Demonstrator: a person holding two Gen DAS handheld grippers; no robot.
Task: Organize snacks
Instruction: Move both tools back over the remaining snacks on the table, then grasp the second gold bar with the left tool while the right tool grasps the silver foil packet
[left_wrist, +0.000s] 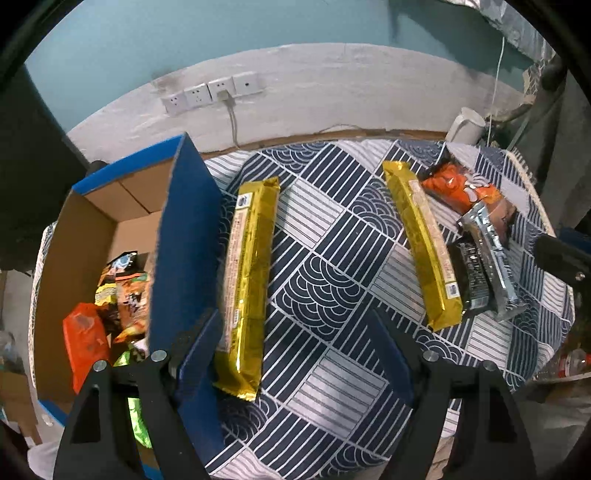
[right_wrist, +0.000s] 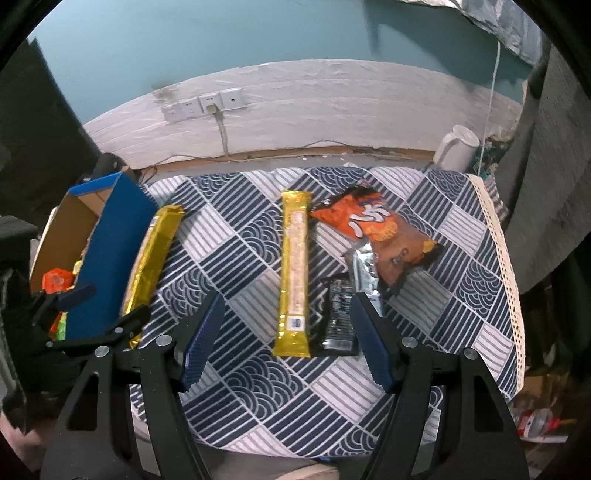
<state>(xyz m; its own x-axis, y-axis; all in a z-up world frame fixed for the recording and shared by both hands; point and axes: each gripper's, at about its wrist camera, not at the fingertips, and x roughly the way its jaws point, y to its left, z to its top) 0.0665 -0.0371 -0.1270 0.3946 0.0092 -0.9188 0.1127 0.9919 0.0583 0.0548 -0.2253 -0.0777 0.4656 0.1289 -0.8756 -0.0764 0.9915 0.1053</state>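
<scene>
A blue cardboard box (left_wrist: 184, 236) at the table's left holds several snack packs (left_wrist: 122, 295). A gold pack (left_wrist: 247, 280) lies just right of the box. A second gold pack (left_wrist: 421, 240), a black pack (left_wrist: 472, 280), a silver pack (left_wrist: 491, 258) and an orange bag (left_wrist: 461, 184) lie further right. My left gripper (left_wrist: 295, 343) is open, its left finger beside the near end of the first gold pack. My right gripper (right_wrist: 286, 332) is open above the second gold pack (right_wrist: 294, 273) and black pack (right_wrist: 338, 314). The left gripper (right_wrist: 92, 314) also shows there.
The table wears a navy and white patterned cloth (right_wrist: 258, 387). A white kettle (right_wrist: 456, 147) stands at the back right. Wall sockets with a plugged cable (right_wrist: 207, 103) are behind. The cloth's lace edge (right_wrist: 506, 266) marks the table's right side.
</scene>
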